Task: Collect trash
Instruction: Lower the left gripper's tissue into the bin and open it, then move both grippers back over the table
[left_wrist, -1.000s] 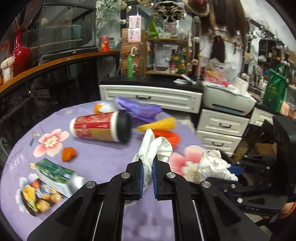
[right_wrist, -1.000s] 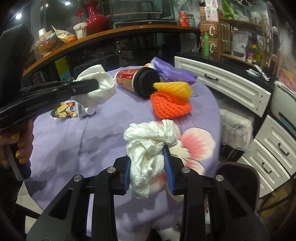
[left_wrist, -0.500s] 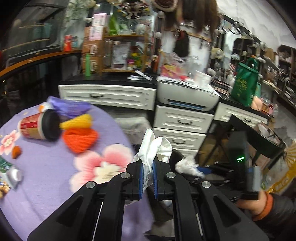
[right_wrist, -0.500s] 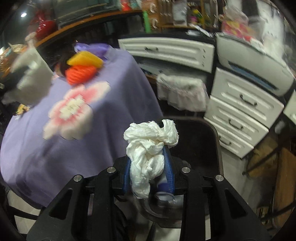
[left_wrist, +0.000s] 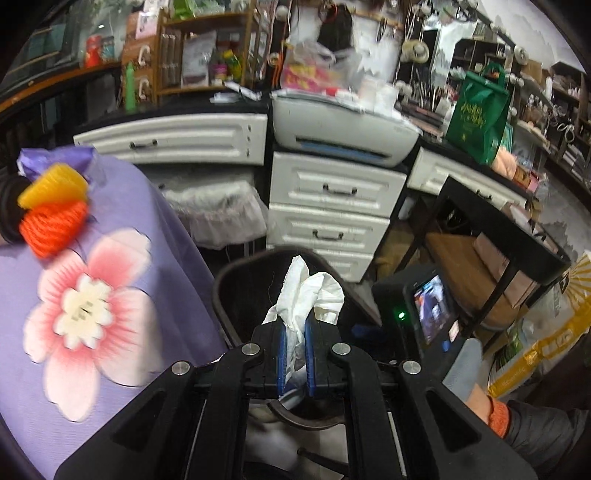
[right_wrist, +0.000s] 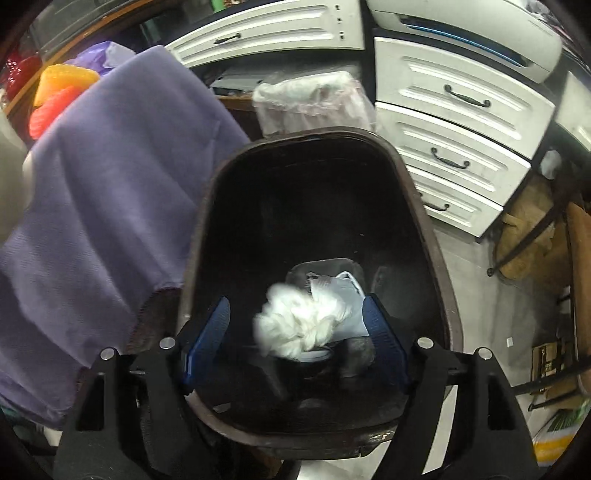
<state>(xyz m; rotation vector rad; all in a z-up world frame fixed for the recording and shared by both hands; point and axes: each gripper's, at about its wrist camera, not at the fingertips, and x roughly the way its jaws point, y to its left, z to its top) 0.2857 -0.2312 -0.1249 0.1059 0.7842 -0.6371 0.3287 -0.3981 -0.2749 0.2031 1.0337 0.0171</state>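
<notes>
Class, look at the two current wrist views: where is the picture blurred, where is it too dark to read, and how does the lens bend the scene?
Left wrist: the tablecloth flower is motion-smeared, the gripped tissue sharp; drawer edges bow from fisheye. Right wrist: the white wad over the bin is blurred, the bin's interior nearly black; corners vignette dark.
</notes>
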